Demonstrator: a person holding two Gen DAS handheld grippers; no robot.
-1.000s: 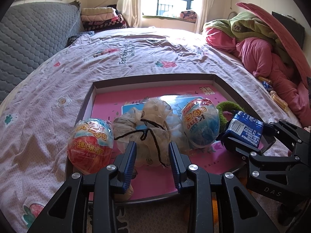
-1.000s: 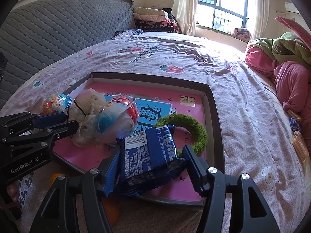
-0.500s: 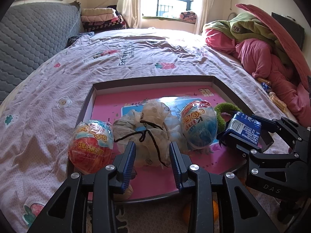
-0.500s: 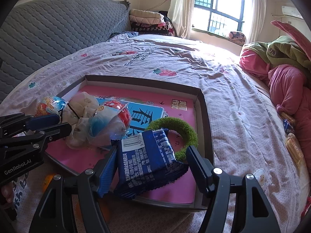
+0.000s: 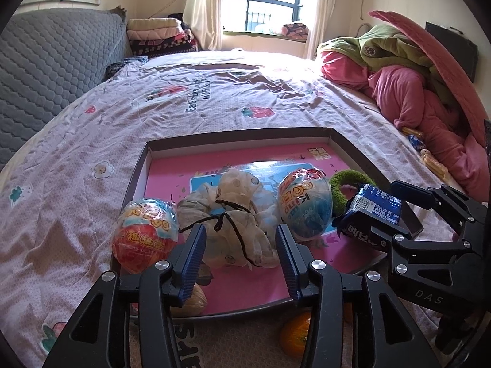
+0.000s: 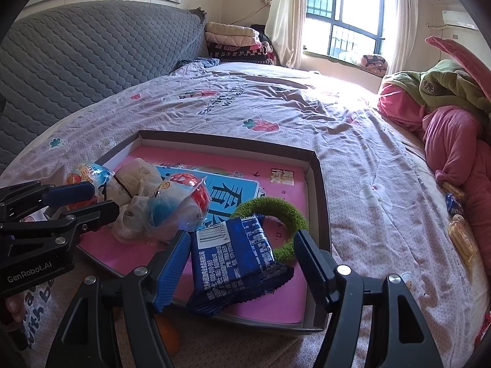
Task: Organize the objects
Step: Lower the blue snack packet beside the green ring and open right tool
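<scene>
Judging by how things lie, the sorting is well along: most items already sit in the shallow dark-rimmed cardboard tray with a glossy pink printed floor [image 5: 159, 165], on the bed. At its left edge rests a red and blue foil-wrapped toy egg [image 5: 144, 236], smooth and crinkly. Next, a soft cream fabric scrunchie bundle tied with black cord [image 5: 233, 217] lies on the tray floor; the left tongs [image 5: 239, 263] are opening around it, pads clear of the cloth. Then a second blue and red wrapped egg [image 5: 305, 205] and a fuzzy green ring [image 6: 276, 211]. The right tongs [image 6: 242, 260] stand released around a crinkled blue plastic snack packet [image 6: 236, 257]. Left to do, likely: an orange fruit [image 5: 294, 334] outside the near rim
</scene>
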